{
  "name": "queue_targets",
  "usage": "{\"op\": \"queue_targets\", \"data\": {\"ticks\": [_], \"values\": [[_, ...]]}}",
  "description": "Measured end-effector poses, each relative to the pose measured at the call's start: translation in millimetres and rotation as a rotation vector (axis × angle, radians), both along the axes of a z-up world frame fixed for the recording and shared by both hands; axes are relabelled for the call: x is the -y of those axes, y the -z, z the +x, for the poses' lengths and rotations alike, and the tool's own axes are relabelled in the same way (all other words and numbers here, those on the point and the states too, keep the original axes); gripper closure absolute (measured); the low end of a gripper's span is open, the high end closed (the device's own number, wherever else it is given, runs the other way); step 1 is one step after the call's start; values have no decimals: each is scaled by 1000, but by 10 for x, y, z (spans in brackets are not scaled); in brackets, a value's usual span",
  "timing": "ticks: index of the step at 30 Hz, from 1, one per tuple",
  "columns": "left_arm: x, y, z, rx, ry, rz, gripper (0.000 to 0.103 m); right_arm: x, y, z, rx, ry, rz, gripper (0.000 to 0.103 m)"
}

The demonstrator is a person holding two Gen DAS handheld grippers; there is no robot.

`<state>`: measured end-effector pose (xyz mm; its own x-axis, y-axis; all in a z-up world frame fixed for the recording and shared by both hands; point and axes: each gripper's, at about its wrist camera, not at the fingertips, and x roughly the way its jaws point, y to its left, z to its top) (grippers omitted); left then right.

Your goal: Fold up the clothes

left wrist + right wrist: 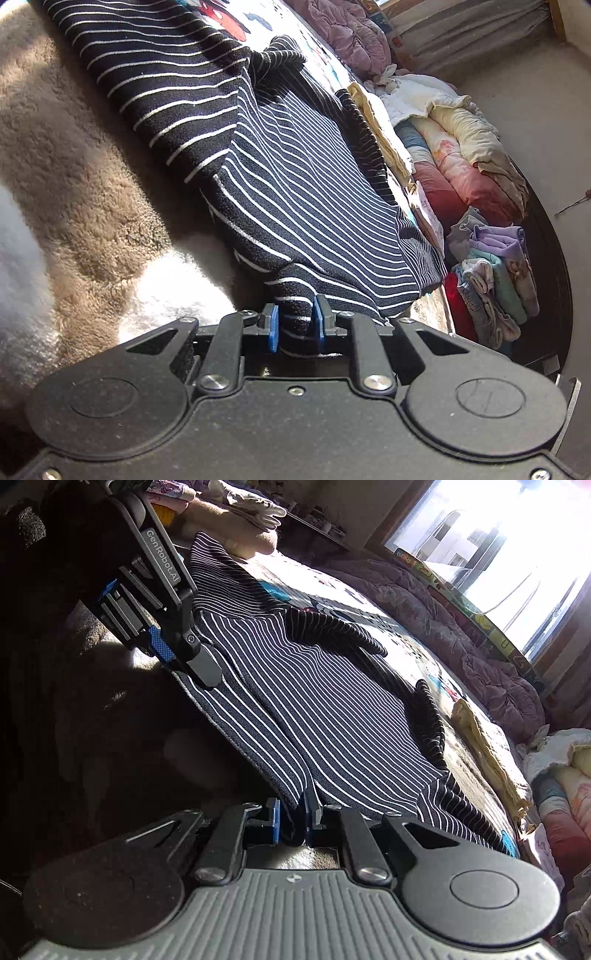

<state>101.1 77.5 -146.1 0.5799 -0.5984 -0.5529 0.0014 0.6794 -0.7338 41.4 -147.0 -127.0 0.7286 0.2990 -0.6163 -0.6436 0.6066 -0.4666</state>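
A black garment with thin white stripes [280,177] lies spread over the bed, with a ribbed cuff bunched at its far end. My left gripper [295,325] is shut on a bunched near edge of the striped garment. My right gripper [293,819] is shut on another near edge of the same garment [332,716]. In the right wrist view the left gripper [177,657] shows at the upper left, clamped on the garment's far corner. The cloth hangs stretched between both grippers.
A brown and white fluffy blanket [74,177] lies to the left. A cartoon-print sheet [332,590] covers the bed. A folded yellow cloth [487,746], rolled quilts [465,147] and folded small clothes [495,280] sit to the right. A purple quilt [461,635] lies by the window [498,535].
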Motion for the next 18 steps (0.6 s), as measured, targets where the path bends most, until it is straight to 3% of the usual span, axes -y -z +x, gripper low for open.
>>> {"op": "queue_targets", "data": {"ticks": [5,8,15,18], "values": [[1,-76,-15,-2,46,49,77,-34,-14,-50,-8,2,-15,82],[7,-238,-90,34,68,142,69,52,-110,-106,-39,-2,30,75],[268,-635,-332,314,61,488,69,293,-306,-51,-62,75,259,75],[382,-608,-270,366,91,502,69,335,-321,45,-50,117,354,75]]}}
